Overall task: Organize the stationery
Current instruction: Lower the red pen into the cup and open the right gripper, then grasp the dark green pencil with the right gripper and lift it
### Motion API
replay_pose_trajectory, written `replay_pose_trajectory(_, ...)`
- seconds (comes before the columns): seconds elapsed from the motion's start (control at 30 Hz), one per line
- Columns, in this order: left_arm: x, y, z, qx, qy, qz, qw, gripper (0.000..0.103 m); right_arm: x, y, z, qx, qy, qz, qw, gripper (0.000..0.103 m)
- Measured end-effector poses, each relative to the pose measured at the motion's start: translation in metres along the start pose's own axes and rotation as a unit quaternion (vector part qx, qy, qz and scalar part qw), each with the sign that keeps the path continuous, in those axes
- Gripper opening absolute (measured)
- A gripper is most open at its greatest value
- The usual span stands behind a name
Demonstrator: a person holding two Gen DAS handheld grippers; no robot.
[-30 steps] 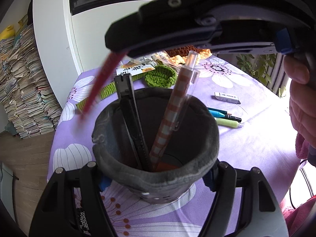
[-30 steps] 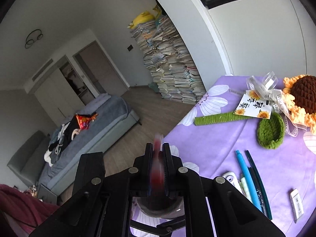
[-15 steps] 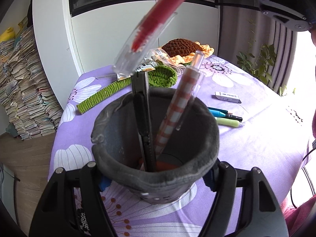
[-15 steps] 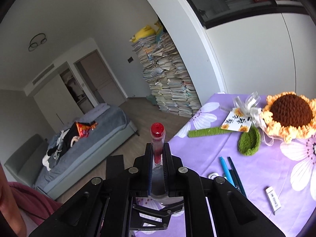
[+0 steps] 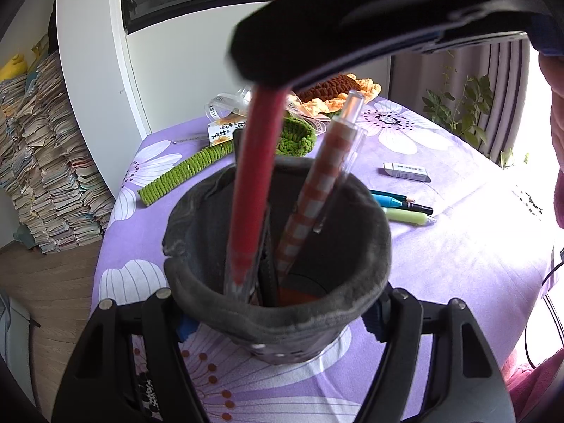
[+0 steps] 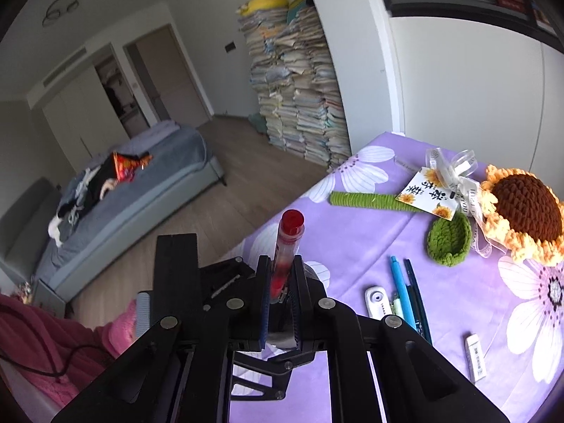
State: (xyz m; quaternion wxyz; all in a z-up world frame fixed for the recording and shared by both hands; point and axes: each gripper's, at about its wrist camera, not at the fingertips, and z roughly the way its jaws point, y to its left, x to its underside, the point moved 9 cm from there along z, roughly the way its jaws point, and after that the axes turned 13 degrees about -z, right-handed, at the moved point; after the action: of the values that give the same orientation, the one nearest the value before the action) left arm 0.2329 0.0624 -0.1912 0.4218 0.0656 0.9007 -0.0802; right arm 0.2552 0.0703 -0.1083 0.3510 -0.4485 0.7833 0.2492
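Observation:
A grey felt pen holder point(image 5: 370, 218) stands on the purple flowered tablecloth point(image 5: 476, 264), and my left gripper point(image 5: 278, 317) is shut on its sides. Inside it lean an orange-checked pen point(image 5: 317, 190) and a black tool point(image 5: 266, 275). My right gripper point(image 5: 352, 17) hovers blurred above the holder, shut on a red pen point(image 5: 257, 162) whose lower end dips inside the rim at the left. In the right wrist view the red pen point(image 6: 287, 243) sticks up between the fingers of the right gripper point(image 6: 282, 268), red cap on top.
Loose on the cloth lie blue pens point(image 6: 402, 282), a green highlighter point(image 5: 405, 216), a white eraser point(image 5: 405, 172) and a correction tape point(image 6: 377, 299). A crochet sunflower point(image 6: 525, 208) with green stem point(image 6: 363, 200), leaf and card lies behind. A person's hand point(image 5: 557, 105) is at the right.
The red pen hung tilted above the holder half a second ago; now it stands steeper with its lower end inside the rim. The right gripper has come back over the holder. The left gripper kept still.

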Motion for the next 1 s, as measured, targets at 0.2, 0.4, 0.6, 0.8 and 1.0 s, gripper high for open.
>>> replay_pose_trajectory(0.2, 0.001, 0.001, 0.000, -0.001, 0.001, 0.001, 1.0000, 0.071, -0.004, 0.003, 0.015, 0.006, 0.030, -0.025, 0.999, 0.010)
replay_pose_trajectory(0.4, 0.002, 0.002, 0.000, 0.000, 0.001, 0.001, 1.0000, 0.071, -0.005, -0.007, 0.001, -0.002, 0.006, 0.009, 1.000, 0.010)
replay_pose_trajectory(0.6, 0.002, 0.002, 0.000, 0.000, 0.000, 0.000, 1.0000, 0.071, 0.021, -0.065, -0.030, 0.110, 0.048, 0.050, 0.992, 0.012)
replay_pose_trajectory(0.8, 0.002, 0.001, 0.002, -0.001, 0.001, 0.000, 1.0000, 0.071, 0.102, -0.106, -0.004, 0.152, 0.184, 0.083, 0.968, 0.012)
replay_pose_trajectory(1.0, 0.002, 0.001, 0.002, -0.003, 0.003, 0.000, 1.0000, 0.071, 0.112, -0.113, 0.021, 0.126, 0.194, 0.086, 0.969, 0.012)
